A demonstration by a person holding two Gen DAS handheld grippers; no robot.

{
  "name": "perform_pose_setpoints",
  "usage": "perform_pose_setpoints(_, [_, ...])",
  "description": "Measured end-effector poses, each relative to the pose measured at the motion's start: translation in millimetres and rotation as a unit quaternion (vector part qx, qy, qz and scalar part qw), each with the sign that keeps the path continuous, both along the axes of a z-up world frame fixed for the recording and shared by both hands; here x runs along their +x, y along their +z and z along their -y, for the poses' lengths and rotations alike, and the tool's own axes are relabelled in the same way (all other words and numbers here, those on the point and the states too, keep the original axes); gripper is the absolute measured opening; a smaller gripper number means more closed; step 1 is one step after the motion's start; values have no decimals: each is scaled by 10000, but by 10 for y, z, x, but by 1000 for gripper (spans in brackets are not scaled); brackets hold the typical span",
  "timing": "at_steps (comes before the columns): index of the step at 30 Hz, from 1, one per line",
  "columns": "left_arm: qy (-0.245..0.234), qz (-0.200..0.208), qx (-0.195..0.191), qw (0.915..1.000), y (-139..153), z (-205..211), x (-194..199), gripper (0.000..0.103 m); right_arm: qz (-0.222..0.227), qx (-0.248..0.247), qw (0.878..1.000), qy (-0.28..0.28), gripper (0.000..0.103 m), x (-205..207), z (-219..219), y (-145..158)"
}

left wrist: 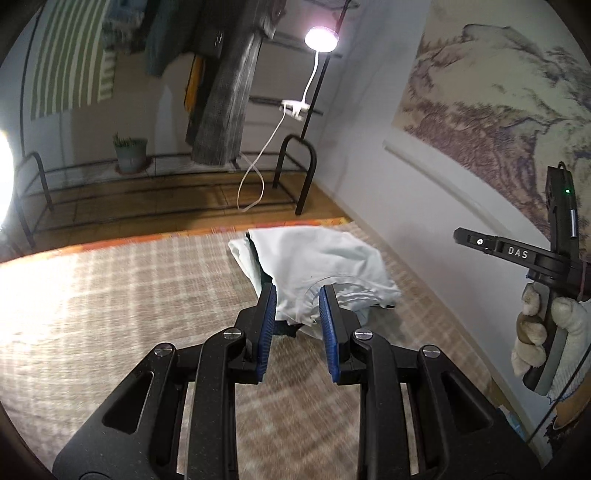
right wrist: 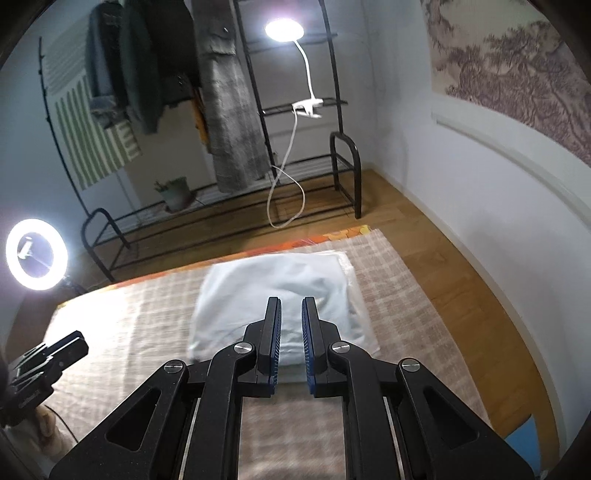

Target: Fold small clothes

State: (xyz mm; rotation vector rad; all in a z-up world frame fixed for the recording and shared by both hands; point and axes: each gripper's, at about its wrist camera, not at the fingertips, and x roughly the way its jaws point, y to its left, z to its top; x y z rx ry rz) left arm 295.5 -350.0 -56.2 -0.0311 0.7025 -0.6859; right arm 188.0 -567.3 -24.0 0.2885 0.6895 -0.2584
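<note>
A pale blue-white small garment (left wrist: 314, 266) lies folded on the checked beige mat (left wrist: 129, 295) near its far right corner. It also shows in the right wrist view (right wrist: 273, 291) as a neat rectangle. My left gripper (left wrist: 297, 291) is open and empty, its blue pads (left wrist: 269, 314) either side of the garment's near edge, above it. My right gripper (right wrist: 291, 306) is open with a narrow gap and empty, just above the garment's near part. The right gripper's body (left wrist: 546, 258) shows at the right, held by a gloved hand.
A black clothes rack (right wrist: 221, 206) with hanging coats stands beyond the mat on the wooden floor. A clip lamp (right wrist: 284, 29) and a ring light (right wrist: 37, 254) shine. A white wall (right wrist: 461, 166) runs along the right. The left gripper's body (right wrist: 48, 362) is at the left.
</note>
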Motion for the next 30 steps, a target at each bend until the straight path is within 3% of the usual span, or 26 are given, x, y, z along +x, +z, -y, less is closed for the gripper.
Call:
perform_pose_setpoints(2, [-26, 116, -45, 9999, 138, -158, -190, 23, 56, -62, 10000, 6, 10, -126, -180, 89])
perform_pose_setpoints(3, [-35, 159, -63, 9998, 185, -223, -265, 28, 90, -94, 9999, 28, 11, -194, -277, 128])
perform_pose_setpoints(4, [-53, 217, -83, 9997, 233, -300, -353, 40, 129, -132, 9998, 38, 15, -271, -380, 160])
perform_pose_setpoints(6, [-62, 318, -134, 9994, 312, -428, -508, 47, 197, -230, 9995, 42, 30, -409, -571, 210])
perform_pose_setpoints(12, [-181, 573, -97, 9981, 430, -816, -976, 50, 379, -407, 9984, -16, 33, -812, -1097, 276])
perform_pose_setpoints(16, [-242, 664, -79, 9975, 420, -1024, -1229, 62, 572, -326, 9977, -149, 45, -1016, -1313, 272])
perform_pose_setpoints(19, [-289, 675, -68, 9973, 362, -1184, -1370, 71, 621, -321, 9974, -201, 45, -1096, -1461, 231])
perform_pose_setpoints(21, [-308, 653, -53, 9974, 314, -1255, -1438, 75, 621, -316, 9974, -196, 47, -1133, -1559, 195])
perform_pose_setpoints(24, [-285, 701, 4, 9971, 243, -1339, -1522, 76, 633, -429, 9969, -181, 60, -1175, -1733, 119])
perform_pose_setpoints(30, [-249, 763, 11, 9968, 109, -1452, -1608, 85, 560, -547, 9968, -160, 69, -1153, -1964, -55])
